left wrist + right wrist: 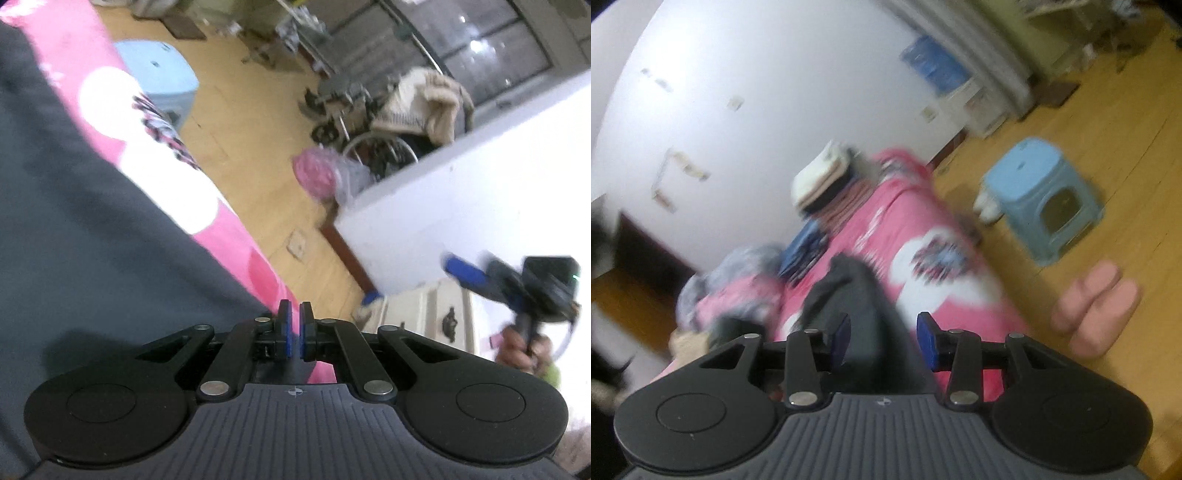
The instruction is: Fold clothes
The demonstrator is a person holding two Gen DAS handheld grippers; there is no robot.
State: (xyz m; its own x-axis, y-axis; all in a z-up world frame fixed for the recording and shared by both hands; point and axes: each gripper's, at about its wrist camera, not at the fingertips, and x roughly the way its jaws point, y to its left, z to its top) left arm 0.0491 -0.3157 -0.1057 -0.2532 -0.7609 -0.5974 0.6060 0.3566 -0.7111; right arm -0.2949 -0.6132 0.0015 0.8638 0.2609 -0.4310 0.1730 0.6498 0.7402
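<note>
A dark grey garment (92, 229) is spread on a bed with a pink flowered cover (155, 155); in the left wrist view it fills the left half of the frame. The left claw (295, 328) is seen at the bottom centre with its jaws together; whether a fold of cloth is pinched cannot be told, though the garment's edge runs right up to the tips. In the right wrist view the garment (857, 295) lies straight ahead of the right claw (882, 341), its long axis running from bottom centre up toward the middle. The right claw's jaws stand apart, nothing between the pads. The left claw is judged the nearer.

Counted: one garment laid out, one stack of folded clothes (827, 188) at the bed's far end, two claws, one blue stool (1045, 199), one pair of pink slippers (1097, 310).
</note>
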